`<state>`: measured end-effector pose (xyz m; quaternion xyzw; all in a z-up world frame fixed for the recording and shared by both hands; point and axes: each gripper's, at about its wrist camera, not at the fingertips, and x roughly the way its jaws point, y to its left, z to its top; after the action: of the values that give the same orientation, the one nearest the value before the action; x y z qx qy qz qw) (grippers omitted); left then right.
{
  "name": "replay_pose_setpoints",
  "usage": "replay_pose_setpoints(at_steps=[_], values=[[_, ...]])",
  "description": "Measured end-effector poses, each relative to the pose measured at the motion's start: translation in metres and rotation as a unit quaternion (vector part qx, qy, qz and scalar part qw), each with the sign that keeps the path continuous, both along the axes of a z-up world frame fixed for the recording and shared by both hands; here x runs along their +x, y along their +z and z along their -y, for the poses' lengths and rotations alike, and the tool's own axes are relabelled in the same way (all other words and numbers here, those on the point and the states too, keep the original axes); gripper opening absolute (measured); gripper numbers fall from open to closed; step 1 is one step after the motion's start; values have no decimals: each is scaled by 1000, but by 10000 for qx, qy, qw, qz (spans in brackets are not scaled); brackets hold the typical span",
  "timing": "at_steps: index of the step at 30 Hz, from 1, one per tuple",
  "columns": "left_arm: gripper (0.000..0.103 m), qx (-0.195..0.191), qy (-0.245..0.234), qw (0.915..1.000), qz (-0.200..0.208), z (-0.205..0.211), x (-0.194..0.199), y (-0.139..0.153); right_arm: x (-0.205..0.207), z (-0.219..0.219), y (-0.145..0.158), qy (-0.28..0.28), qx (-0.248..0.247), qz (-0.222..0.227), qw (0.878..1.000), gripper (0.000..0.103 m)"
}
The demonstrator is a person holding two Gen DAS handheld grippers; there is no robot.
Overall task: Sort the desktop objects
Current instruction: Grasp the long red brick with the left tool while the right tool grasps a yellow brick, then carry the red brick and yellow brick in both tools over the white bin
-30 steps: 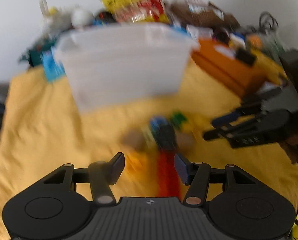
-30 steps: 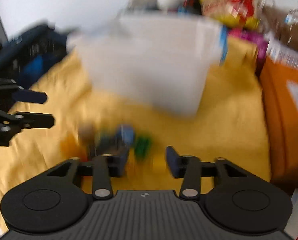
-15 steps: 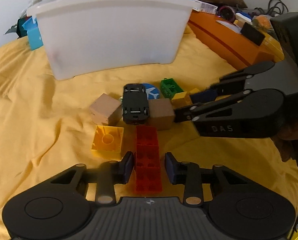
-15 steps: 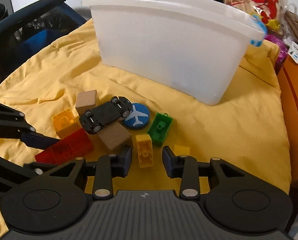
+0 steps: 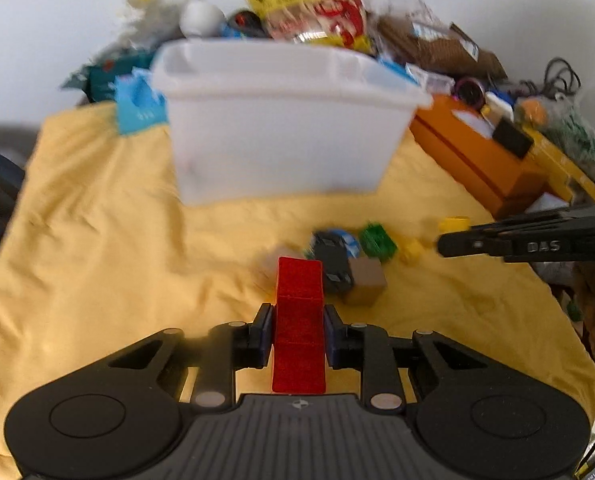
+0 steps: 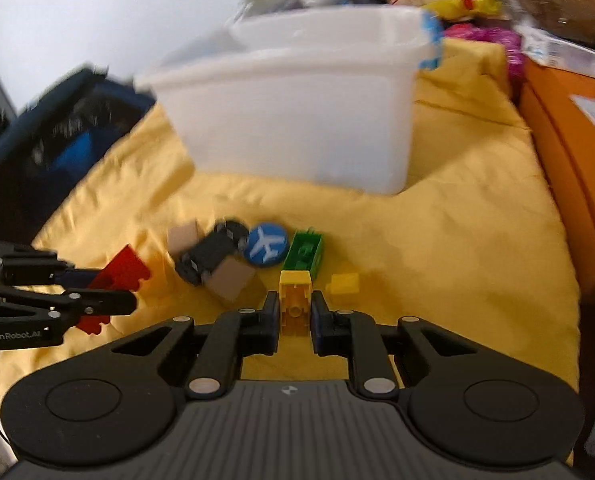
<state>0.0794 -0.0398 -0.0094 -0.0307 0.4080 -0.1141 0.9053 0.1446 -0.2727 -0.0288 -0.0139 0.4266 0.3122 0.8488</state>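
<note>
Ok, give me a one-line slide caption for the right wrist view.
Right gripper clamps a yellow plastic brick above the yellow cloth, facing the white plastic bin.

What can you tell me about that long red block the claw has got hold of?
The red block is a long plastic building brick, slightly see-through, made up of several square sections in a row. The left claw is shut on its near half, one pad against each long side. Its far end sticks forward past the fingertips. The other camera shows it side-on with notched, studded edges, and it looks lifted off the yellow cloth, though blur makes that uncertain. Nothing but the claw touches it.
</note>
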Motion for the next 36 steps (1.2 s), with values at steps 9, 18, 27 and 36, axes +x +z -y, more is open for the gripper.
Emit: replay_pose_setpoints(at_steps=[9,18,27,36], values=[[28,66,356,9984,434,-18,22,53,12,-2,49,-264,473,347,9979,18],[28,188,505,9968,595,-31,57,83,39,-7,86,-462,617,527,9956,18],[28,274,449,9970,570,-33,95,105,78,-19,122,-393,433,617,9964,18],[28,157,417,9984,349,-31,151,130,123,-42,145,-216,94,518,9984,18]])
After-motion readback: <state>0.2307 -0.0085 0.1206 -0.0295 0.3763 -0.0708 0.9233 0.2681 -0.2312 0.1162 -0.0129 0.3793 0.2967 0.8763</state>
